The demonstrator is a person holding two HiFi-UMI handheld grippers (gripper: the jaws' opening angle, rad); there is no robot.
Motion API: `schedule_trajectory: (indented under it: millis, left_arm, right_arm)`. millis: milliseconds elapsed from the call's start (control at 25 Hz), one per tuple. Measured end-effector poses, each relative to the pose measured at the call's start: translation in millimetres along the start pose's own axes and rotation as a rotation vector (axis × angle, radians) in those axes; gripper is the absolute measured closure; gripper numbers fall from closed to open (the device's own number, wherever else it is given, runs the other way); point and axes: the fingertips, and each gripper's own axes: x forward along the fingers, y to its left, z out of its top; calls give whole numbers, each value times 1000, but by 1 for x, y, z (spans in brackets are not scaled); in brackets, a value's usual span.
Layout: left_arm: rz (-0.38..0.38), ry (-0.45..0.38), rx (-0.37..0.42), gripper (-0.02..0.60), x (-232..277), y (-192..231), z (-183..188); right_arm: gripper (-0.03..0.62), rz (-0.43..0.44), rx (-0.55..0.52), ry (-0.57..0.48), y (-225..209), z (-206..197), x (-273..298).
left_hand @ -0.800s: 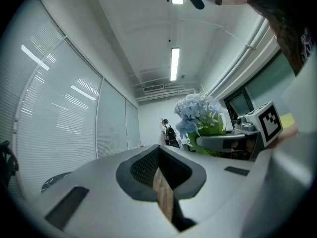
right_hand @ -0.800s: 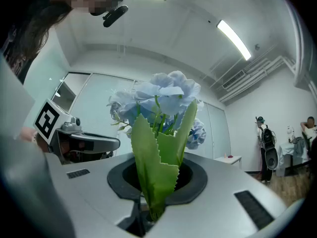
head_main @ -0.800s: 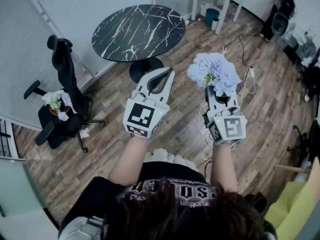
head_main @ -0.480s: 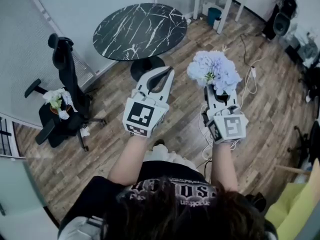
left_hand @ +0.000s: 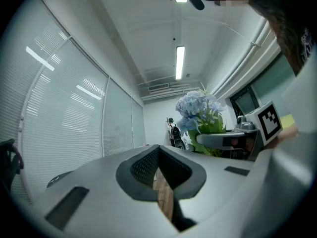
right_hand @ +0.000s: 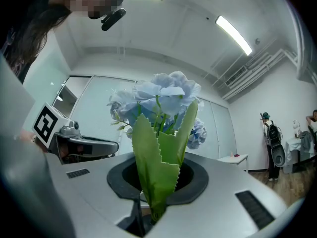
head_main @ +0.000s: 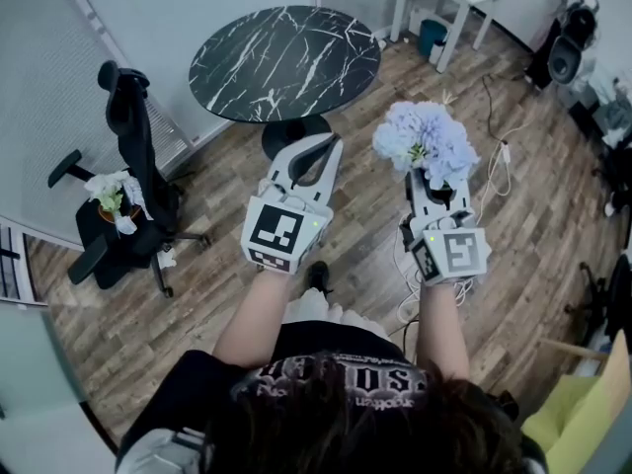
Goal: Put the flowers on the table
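The right tool [head_main: 435,178] is gripping the green stem of the pale blue hydrangea bunch [head_main: 425,138], holding it upright over the wooden floor [head_main: 365,245], well apart from the round black marble worktop [head_main: 284,59]. The left tool [head_main: 329,144] is hovering beside it, jaws closed together on nothing. A white bunch [head_main: 114,197] is sitting on the black office chair [head_main: 128,126].

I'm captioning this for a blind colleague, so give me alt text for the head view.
Seen from above, a person's right gripper holds a bunch of pale blue flowers upright; the left gripper beside it is shut and empty. Ahead on the wood floor stands a round black marble table, with an office chair carrying white flowers at left.
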Motion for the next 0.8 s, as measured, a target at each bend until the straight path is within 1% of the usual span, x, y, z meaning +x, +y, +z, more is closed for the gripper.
schedule_trajectory:
  millis: [200,480,800]
  left_arm:
    - [40,5,-9,583,4,30,-8]
    - [67,13,-15,583,21,70,-17]
    - [102,13,-17,583,47,129,-27]
  right_arm:
    - [516,27,9,22,5,-19,25]
    - [516,49,6,39,3,-34,71]
    - [516,84,8,46,6,-49,137]
